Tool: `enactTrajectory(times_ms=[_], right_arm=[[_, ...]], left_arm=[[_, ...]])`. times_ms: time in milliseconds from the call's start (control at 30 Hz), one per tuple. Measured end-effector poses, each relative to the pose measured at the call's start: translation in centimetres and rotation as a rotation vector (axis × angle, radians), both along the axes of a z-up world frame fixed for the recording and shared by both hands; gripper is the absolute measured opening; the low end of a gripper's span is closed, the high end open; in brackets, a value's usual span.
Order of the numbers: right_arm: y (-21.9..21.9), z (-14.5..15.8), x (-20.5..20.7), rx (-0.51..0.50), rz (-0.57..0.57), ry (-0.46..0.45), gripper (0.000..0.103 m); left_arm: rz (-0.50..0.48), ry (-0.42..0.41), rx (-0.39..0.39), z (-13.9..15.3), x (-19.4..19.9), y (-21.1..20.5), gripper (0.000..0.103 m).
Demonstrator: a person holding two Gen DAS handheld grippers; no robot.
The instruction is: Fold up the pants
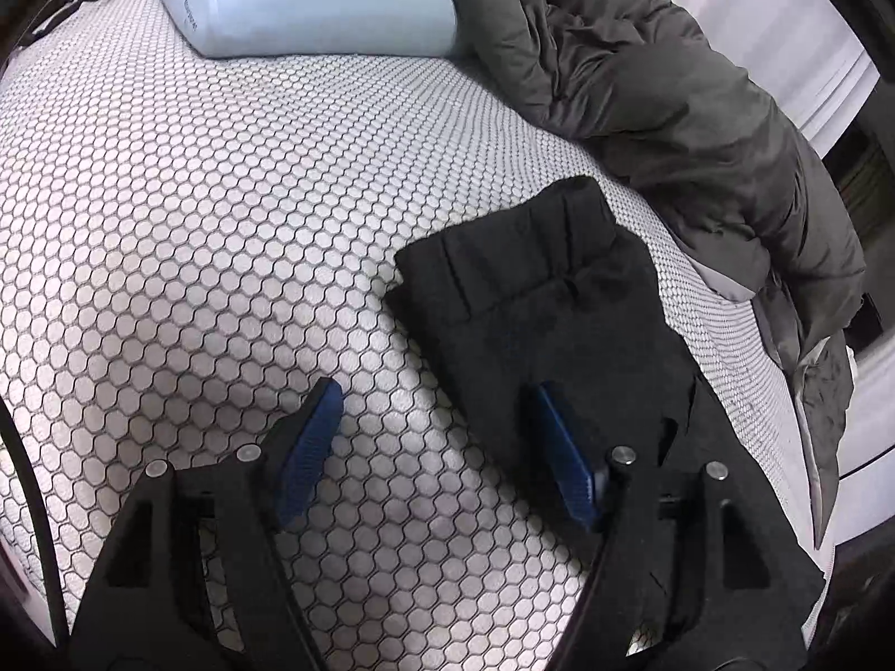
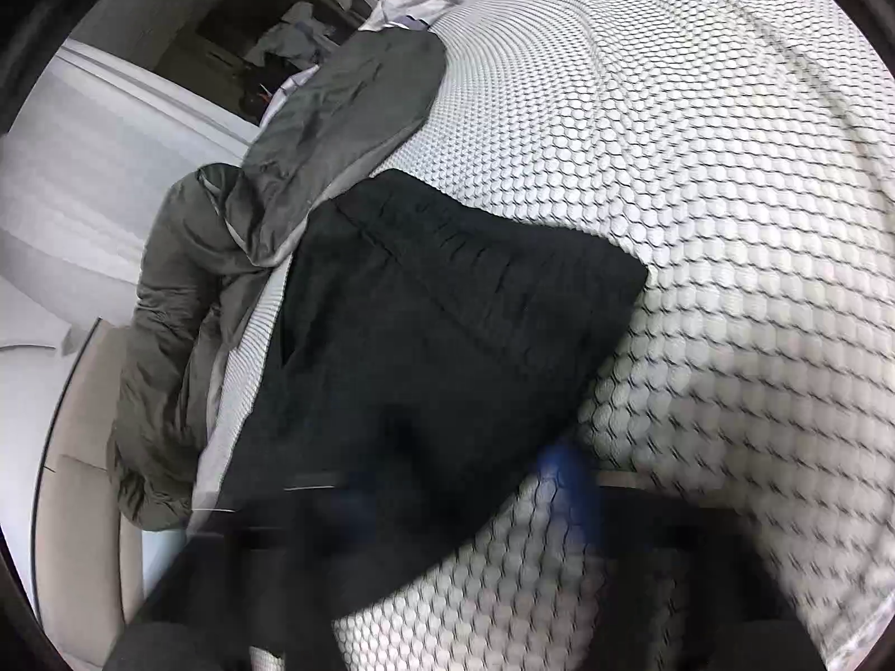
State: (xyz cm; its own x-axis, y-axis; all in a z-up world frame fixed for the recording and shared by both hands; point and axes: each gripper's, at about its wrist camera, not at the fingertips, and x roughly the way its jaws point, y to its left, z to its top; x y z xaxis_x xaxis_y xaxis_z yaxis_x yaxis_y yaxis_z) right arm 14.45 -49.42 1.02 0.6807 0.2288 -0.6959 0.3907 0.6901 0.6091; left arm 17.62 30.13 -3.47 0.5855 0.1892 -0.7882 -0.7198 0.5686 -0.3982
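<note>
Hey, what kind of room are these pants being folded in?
Most likely a bedroom. The black pants lie on a bare mattress with a honeycomb-pattern cover, a pale blue pillow sits at its far end, and a rumpled grey comforter is pushed to one edge.

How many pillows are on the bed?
1. A light blue pillow lies at the far end of the bed, beside the grey duvet. Others may be hidden under it.
</note>
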Motion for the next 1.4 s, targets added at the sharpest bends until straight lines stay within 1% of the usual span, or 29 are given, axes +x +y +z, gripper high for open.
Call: enactTrajectory(times_ms=[33, 67, 167, 200, 233, 267, 333, 367, 400, 433, 467, 533, 600, 667, 733, 767, 800, 833, 900, 967, 1000, 1067, 1133, 1167, 1200, 1267, 1333, 1367, 1400], right_arm=[[-0.1, 0.2, 0.0, 0.017, -0.006, -0.032, 0.004], [0.0, 1.2, -0.3, -0.010, -0.018, -0.067, 0.002], [0.7, 5.1, -1.9, -0.124, -0.024, -0.145, 0.002], [0.6, 5.3, -2.1, -0.160, -0.026, -0.124, 0.002], [0.6, 4.9, -2.2, -0.196, -0.031, -0.071, 0.002], [0.2, 3.6, -1.5, -0.214, -0.037, 0.014, 0.005], [-0.7, 0.9, -0.7, -0.137, -0.063, 0.126, 0.009], [-1.1, 0.3, -0.8, -0.079, -0.085, 0.126, 0.012], [-1.4, 0.6, -1.0, -0.059, -0.096, 0.108, 0.014], [-1.4, 1.2, -1.1, -0.060, -0.100, 0.091, 0.025], [-1.3, 1.8, -1.3, -0.077, -0.103, 0.077, 0.044], [-1.1, 2.6, -1.8, -0.088, -0.118, 0.045, 0.064], [-0.9, 2.7, -2.4, -0.074, -0.106, 0.045, 0.065], [-0.4, 2.5, -2.7, -0.041, -0.071, 0.048, 0.065], [0.6, 2.3, -2.4, -0.038, -0.030, 0.049, 0.065], [1.3, 2.0, -2.3, -0.061, -0.017, 0.062, 0.065], [1.5, 1.4, -1.9, -0.077, -0.018, 0.068, 0.065], [1.8, 1.2, -1.9, -0.090, -0.022, 0.074, 0.065], [2.4, 0.9, -1.3, -0.102, -0.021, 0.080, 0.064], [2.5, 1.0, -1.2, -0.112, -0.019, 0.078, 0.064], [2.4, 1.0, -1.2, -0.114, -0.016, 0.077, 0.064], [2.5, 0.8, -1.2, -0.121, -0.007, 0.081, 0.064], [2.5, 0.7, -1.3, -0.120, -0.003, 0.080, 0.065], [2.4, 0.7, -1.2, -0.115, -0.003, 0.078, 0.065], [2.3, 0.6, -1.7, -0.112, -0.003, 0.077, 0.065], [2.0, 0.6, -2.0, -0.102, -0.006, 0.075, 0.065], [1.7, 0.6, -2.1, -0.096, -0.007, 0.074, 0.065], [1.5, 0.6, -2.3, -0.094, -0.009, 0.075, 0.065], [1.6, 0.7, -2.3, -0.093, -0.010, 0.075, 0.065]], left_arm=[[0.008, -0.016, -0.004, 0.4, -0.2, 0.1, 0.064], [0.021, -0.038, -0.011, 0.7, -0.7, 0.1, 0.063], [0.038, -0.054, -0.018, 1.3, -2.0, 0.3, 0.063], [0.038, -0.041, -0.011, 1.5, -2.4, 0.2, 0.063], [0.034, -0.034, -0.008, 1.6, -2.7, 0.2, 0.063], [0.026, -0.031, -0.007, 1.7, -3.0, 0.0, 0.063], [0.019, -0.018, 0.000, 1.7, -3.5, -0.3, 0.063], [0.010, -0.022, -0.009, 1.8, -3.9, -0.7, 0.063], [-0.011, -0.029, -0.030, 1.8, -4.0, -1.1, 0.063], [-0.026, -0.032, -0.044, 1.7, -4.1, -1.5, 0.063], [-0.053, -0.029, -0.058, 1.7, -4.2, -2.0, 0.063], [-0.091, -0.019, -0.070, 1.7, -3.9, -2.7, 0.063], [-0.144, -0.017, -0.103, 1.3, -3.3, -3.6, 0.061], [-0.173, -0.018, -0.125, 0.9, -2.4, -4.1, 0.055], [-0.149, 0.000, -0.084, 0.9, -1.8, -4.3, 0.039], [-0.115, 0.002, -0.033, 1.2, -2.0, -4.4, 0.021], [-0.098, -0.002, -0.010, 1.5, -2.0, -4.3, 0.006], [-0.086, -0.031, -0.003, 1.8, -2.1, -4.1, 0.003], [-0.074, -0.160, 0.015, 3.5, -3.0, -4.0, 0.000], [-0.086, -0.259, 0.052, 5.3, -3.7, -4.4, 0.000], [-0.086, -0.267, 0.062, 5.5, -3.7, -4.4, 0.000], [-0.079, -0.205, 0.058, 4.8, -3.0, -4.1, 0.001], [-0.055, -0.099, 0.005, 2.8, -2.4, -3.4, 0.001], [-0.029, -0.033, -0.040, 1.3, -2.4, -2.9, 0.004], [-0.019, -0.008, -0.057, 0.7, -2.4, -2.7, 0.012], [-0.020, 0.004, -0.055, 0.7, -2.9, -2.7, 0.017], [-0.034, -0.018, -0.022, 1.9, -3.5, -3.4, 0.033], [-0.031, -0.036, -0.009, 2.4, -3.7, -3.9, 0.053], [-0.022, -0.056, 0.004, 2.8, -3.9, -4.0, 0.070]])
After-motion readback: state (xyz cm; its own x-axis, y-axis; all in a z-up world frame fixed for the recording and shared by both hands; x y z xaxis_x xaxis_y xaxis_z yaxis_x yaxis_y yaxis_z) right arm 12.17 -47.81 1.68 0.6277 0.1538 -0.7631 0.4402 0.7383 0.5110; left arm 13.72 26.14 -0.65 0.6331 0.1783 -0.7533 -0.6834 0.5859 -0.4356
